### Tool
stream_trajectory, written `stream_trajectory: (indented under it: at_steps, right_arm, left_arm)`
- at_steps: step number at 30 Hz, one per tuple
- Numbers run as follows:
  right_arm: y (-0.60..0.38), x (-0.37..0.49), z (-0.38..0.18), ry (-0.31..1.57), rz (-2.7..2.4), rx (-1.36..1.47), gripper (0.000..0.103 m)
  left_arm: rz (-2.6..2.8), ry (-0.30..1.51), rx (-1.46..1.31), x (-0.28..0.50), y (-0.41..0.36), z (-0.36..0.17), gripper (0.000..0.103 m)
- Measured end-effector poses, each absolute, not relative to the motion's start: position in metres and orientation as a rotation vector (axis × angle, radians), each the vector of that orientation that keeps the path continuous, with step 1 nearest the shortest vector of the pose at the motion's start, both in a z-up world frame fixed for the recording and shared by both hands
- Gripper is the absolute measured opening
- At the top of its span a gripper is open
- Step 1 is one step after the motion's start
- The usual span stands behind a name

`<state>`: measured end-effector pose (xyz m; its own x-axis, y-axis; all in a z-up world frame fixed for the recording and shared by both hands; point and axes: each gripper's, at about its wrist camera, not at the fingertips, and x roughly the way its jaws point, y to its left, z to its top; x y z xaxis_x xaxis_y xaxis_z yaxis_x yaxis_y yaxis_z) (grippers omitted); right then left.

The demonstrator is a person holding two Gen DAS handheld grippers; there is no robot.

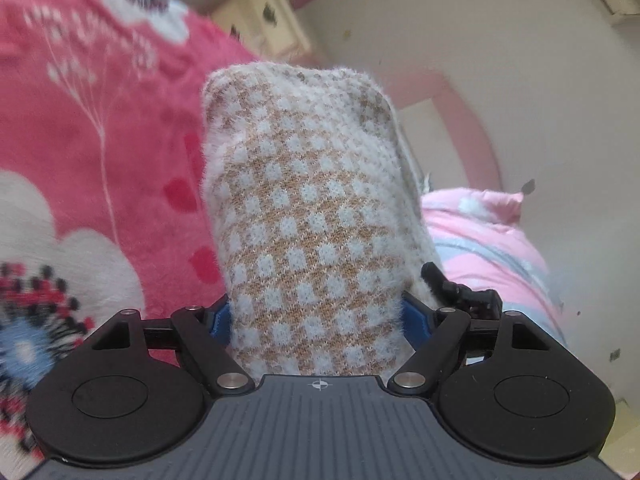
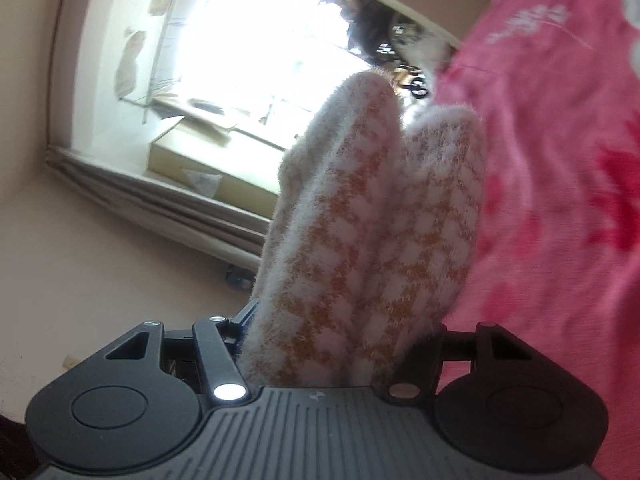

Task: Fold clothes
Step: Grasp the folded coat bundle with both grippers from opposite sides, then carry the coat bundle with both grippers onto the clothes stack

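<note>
A fuzzy knit garment with an orange and white check pattern (image 1: 308,208) stands up between the fingers of my left gripper (image 1: 318,320), which is shut on it. In the right wrist view the same garment (image 2: 368,240) rises in two folded lobes from my right gripper (image 2: 332,344), also shut on it. The cloth hides the fingertips of both grippers. The garment is lifted off the pink flowered blanket (image 1: 100,140), which lies behind it to the left in the left wrist view and to the right in the right wrist view (image 2: 560,200).
A pink and white quilt (image 1: 492,236) is bunched at the right, with a pink headboard (image 1: 476,124) and a cream cabinet (image 1: 264,20) behind. The right wrist view shows a bright window (image 2: 248,40), curtains (image 2: 152,200) and dark clutter (image 2: 384,32).
</note>
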<state>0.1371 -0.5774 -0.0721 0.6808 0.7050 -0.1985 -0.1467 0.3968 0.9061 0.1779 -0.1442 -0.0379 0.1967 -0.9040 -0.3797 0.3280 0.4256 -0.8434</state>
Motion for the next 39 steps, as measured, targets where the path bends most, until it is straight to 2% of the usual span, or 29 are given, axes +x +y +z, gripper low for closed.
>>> stream_trajectory:
  at_steps: [5, 12, 17, 22, 27, 30, 33, 39]
  right_arm:
    - [-0.521, 0.133, -0.031, 0.621, 0.66, 1.0, 0.065]
    - [-0.402, 0.136, 0.029, 0.657, 0.795, 0.966, 0.065]
    - [-0.286, 0.146, 0.067, 0.758, 0.939, 0.983, 0.065]
    - [-0.154, 0.159, 0.092, 0.902, 1.084, 0.949, 0.065]
    - [-0.056, 0.161, 0.084, 0.99, 1.153, 0.939, 0.065]
    - [-0.013, 0.167, 0.059, 1.037, 1.154, 0.918, 0.065]
    - [0.019, 0.168, 0.015, 1.085, 1.106, 0.86, 0.065]
    - [0.033, 0.161, -0.006, 1.132, 1.089, 0.777, 0.066]
  left_arm:
    - [-0.885, 0.916, -0.712, 0.141, -0.089, 0.008, 0.079]
    - [-0.71, 0.796, -0.715, 0.082, 0.029, 0.089, 0.079]
    - [-0.51, 0.703, -0.71, 0.029, 0.136, 0.155, 0.079]
    - [-0.31, 0.658, -0.798, -0.025, 0.239, 0.18, 0.079]
    - [-0.18, 0.652, -0.829, -0.053, 0.309, 0.173, 0.079]
    - [-0.157, 0.675, -0.861, -0.052, 0.344, 0.134, 0.08]
    - [-0.109, 0.745, -0.953, -0.035, 0.374, 0.067, 0.081]
    - [-0.103, 0.79, -0.979, -0.022, 0.384, 0.032, 0.082]
